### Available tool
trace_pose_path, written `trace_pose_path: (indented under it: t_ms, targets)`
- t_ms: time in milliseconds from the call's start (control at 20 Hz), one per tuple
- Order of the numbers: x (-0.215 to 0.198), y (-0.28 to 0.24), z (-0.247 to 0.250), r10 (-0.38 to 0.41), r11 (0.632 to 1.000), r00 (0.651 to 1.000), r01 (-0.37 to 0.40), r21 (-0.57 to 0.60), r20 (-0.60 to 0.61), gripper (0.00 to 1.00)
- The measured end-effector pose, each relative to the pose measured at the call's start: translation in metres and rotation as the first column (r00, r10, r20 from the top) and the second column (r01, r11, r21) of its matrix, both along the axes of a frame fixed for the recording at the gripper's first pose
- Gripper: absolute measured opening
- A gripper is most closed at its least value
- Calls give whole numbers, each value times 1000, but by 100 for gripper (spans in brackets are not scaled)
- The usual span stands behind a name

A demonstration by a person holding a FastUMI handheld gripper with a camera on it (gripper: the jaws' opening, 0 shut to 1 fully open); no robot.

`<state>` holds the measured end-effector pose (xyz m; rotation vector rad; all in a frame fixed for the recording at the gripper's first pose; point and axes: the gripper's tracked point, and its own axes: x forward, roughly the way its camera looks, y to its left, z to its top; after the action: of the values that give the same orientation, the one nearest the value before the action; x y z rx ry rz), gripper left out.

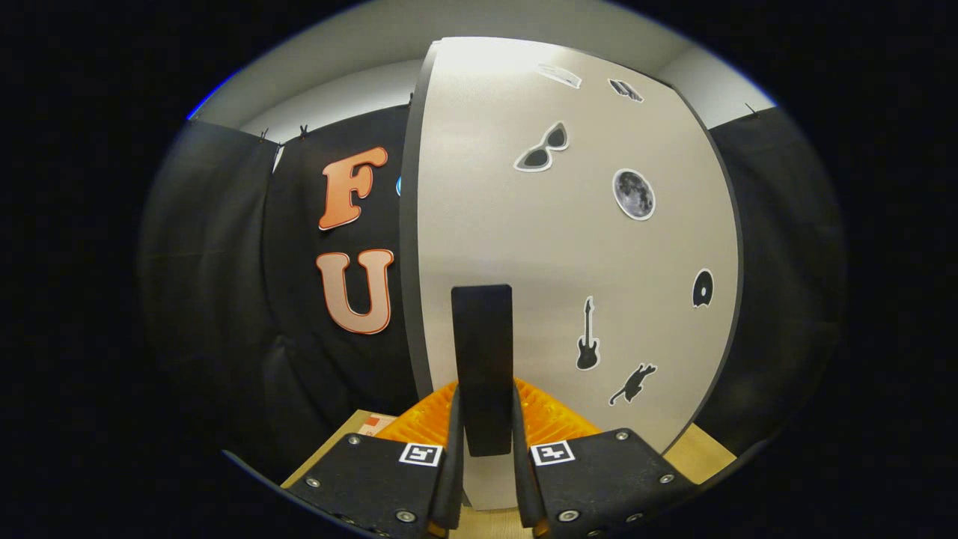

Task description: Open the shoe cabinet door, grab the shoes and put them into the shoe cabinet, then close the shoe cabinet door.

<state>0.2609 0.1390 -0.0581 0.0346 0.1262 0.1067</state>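
The shoe cabinet door point(569, 247) is a pale grey panel with a dark edge and several stickers, standing right in front of me. A black upright handle point(483, 359) is fixed low on the door. My gripper point(485, 419) is shut on that handle, one finger pressing on each side of it. No shoes are in sight.
Black cloth walls hang to the left and right of the cabinet. A light wooden surface point(703, 453) lies below the door on the right, and a cardboard box corner point(359, 427) shows at the lower left beside the fingers.
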Motion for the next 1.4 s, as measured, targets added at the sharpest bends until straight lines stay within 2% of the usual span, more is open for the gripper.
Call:
trace_pose_path:
  t_ms: [1250,1400]
  targets:
    - [-50,-39,1,-16,997,1000,15,74,10,27]
    - [-55,-44,1,-15,999,1000,15,46,17,27]
